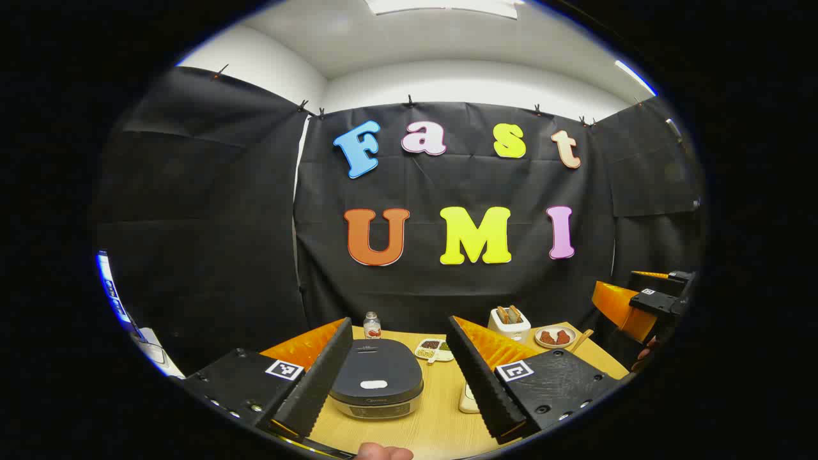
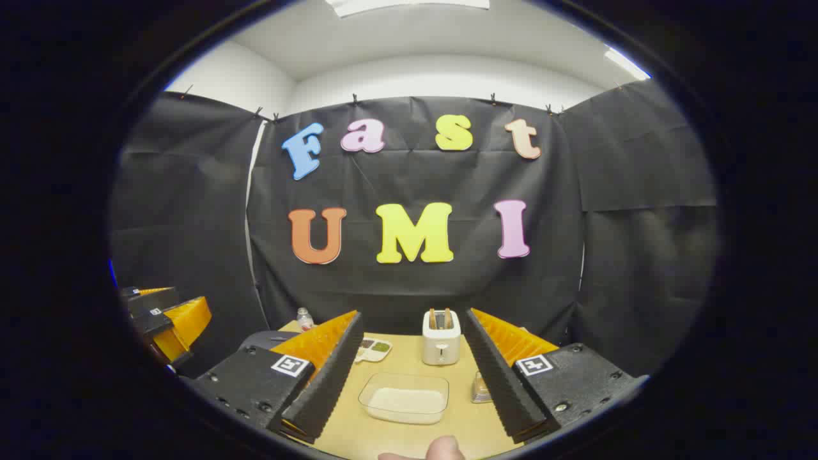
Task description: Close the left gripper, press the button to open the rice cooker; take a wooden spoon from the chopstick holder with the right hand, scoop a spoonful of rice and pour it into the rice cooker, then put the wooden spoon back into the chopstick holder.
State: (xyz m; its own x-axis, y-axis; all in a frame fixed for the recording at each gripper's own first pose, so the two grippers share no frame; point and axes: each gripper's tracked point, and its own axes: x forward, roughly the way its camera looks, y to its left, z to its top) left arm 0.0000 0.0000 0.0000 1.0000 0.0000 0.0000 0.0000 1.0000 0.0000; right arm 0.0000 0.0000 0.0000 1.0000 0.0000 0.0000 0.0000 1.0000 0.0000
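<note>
The rice cooker (image 1: 377, 383) sits on the wooden table with its dark lid down and a white button (image 1: 374, 384) near the front. My left gripper (image 1: 399, 326) hangs open above and in front of it, fingers wide apart, nothing between them. In the right gripper view, a clear container of white rice (image 2: 406, 399) lies straight ahead, framed by my open right gripper (image 2: 412, 316). The rice cooker (image 2: 265, 338) peeks out behind its left finger. A wooden handle (image 1: 581, 340) sticks up beside a plate. Each gripper also shows at the other view's edge: right gripper (image 1: 645, 303), left gripper (image 2: 163, 319).
A white toaster (image 2: 441, 337) with bread stands at the back. A plate of red food (image 1: 555, 337), a small divided dish (image 1: 433, 348) and a little bottle (image 1: 372, 326) are near the far edge. A small pale object (image 1: 470, 399) is half hidden behind a finger.
</note>
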